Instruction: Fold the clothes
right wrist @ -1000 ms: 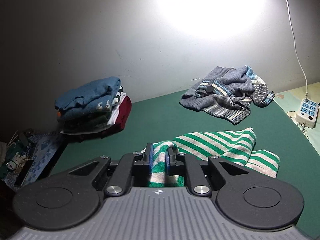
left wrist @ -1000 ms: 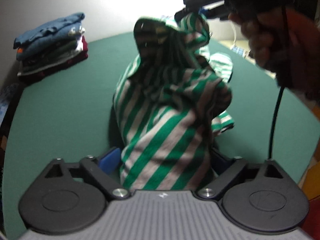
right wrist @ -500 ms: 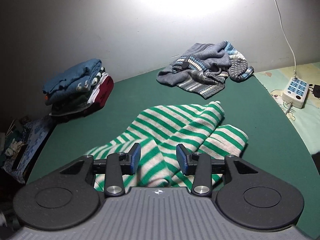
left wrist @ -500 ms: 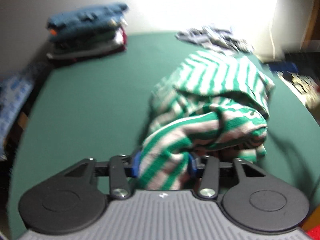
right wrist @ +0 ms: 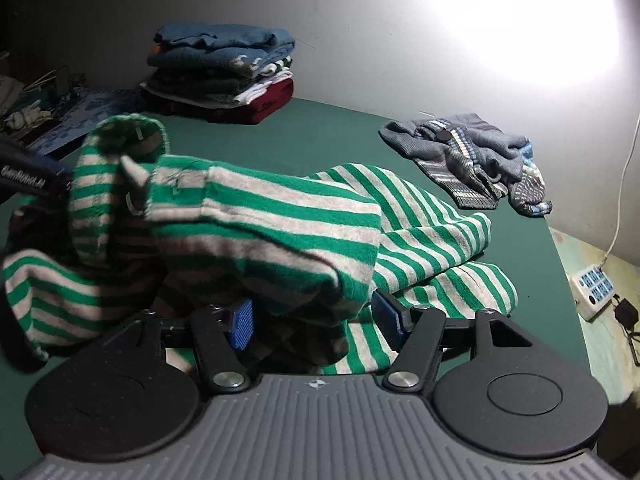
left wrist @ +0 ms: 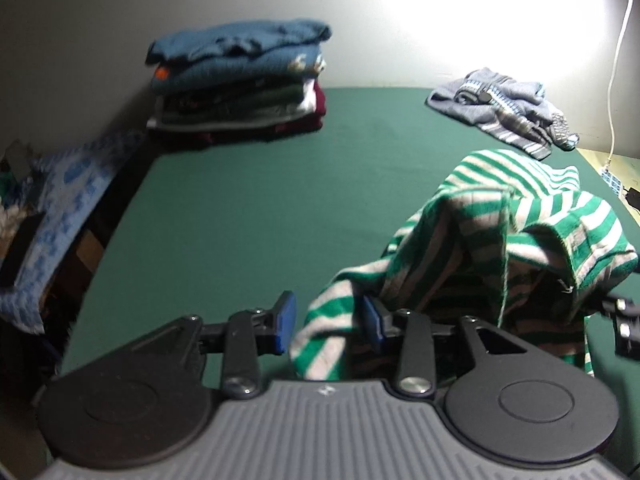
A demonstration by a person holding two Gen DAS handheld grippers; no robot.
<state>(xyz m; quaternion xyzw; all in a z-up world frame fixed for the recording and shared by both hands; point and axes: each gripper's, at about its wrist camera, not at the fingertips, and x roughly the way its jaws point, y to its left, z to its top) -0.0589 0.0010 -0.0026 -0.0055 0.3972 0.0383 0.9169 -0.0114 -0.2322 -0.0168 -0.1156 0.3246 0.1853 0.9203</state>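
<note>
Lying bunched on the green counter (right wrist: pixel 328 128), striped garment (right wrist: pixel 280 216) drapes between both parted claws: left claw (left wrist: pixel 328 324) and right claw (right wrist: pixel 316 320), neither clamping it. Folded stack (right wrist: pixel 224 72) sits behind.

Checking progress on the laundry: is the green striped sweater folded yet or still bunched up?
Still bunched up. The green striped sweater lies in a rumpled heap on the green table, partly draped over both open hand-held grippers, unlike the neat stack of folded clothes.

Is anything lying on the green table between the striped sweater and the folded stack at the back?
Nothing visible: bare green table lies between the striped sweater and the folded stack. The crumpled grey sweater sits off to the right.
</note>
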